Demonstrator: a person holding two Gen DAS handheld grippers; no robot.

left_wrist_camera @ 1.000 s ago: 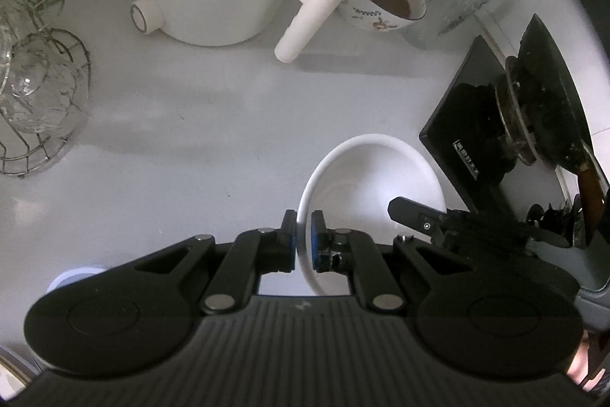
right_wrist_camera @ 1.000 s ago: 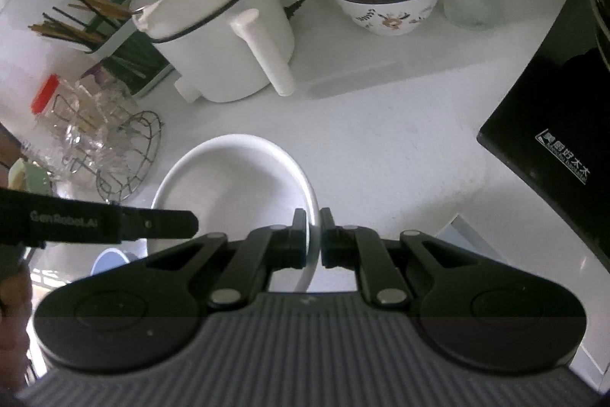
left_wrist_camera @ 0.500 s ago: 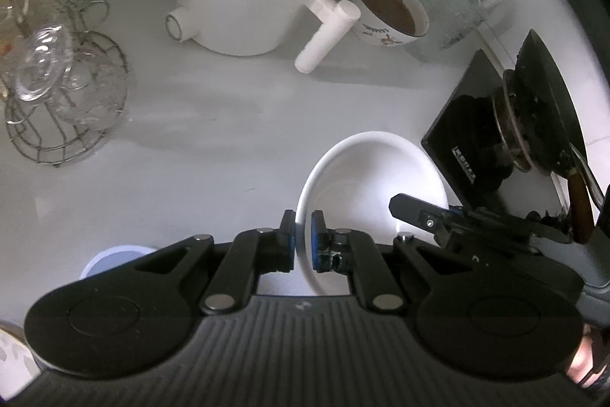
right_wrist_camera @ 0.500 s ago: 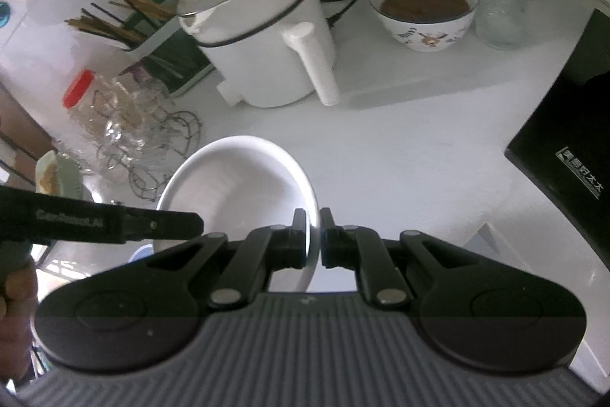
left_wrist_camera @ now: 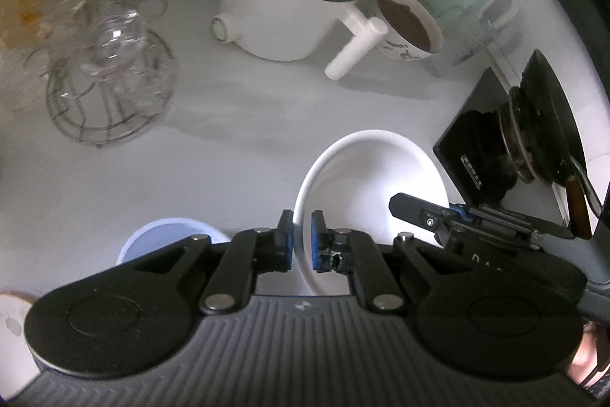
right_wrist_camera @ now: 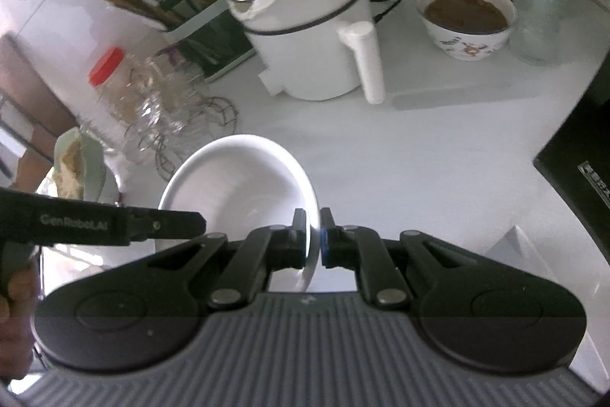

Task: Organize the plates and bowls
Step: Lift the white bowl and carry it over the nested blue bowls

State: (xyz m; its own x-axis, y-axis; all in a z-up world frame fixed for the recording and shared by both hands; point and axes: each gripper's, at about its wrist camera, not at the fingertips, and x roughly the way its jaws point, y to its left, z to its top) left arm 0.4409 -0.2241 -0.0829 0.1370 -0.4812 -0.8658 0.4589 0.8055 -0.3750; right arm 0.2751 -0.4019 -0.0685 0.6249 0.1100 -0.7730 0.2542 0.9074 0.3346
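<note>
Over the white counter (left_wrist_camera: 236, 155), left gripper (left_wrist_camera: 302, 241) and right gripper (right_wrist_camera: 313, 239) are both clamping the white bowl (left_wrist_camera: 370, 178) by opposite rims; carrying step, I'd say; next it's needing a clear landing spot.

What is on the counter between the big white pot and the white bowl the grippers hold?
Nothing: bare white counter separates the white lidded pot from the held white bowl, seen in the right wrist view.

Blurred glassware (left_wrist_camera: 110, 37) on the wire rack (left_wrist_camera: 110, 109); the white bowl's (right_wrist_camera: 240, 193) near rim hidden behind gripper housing
</note>
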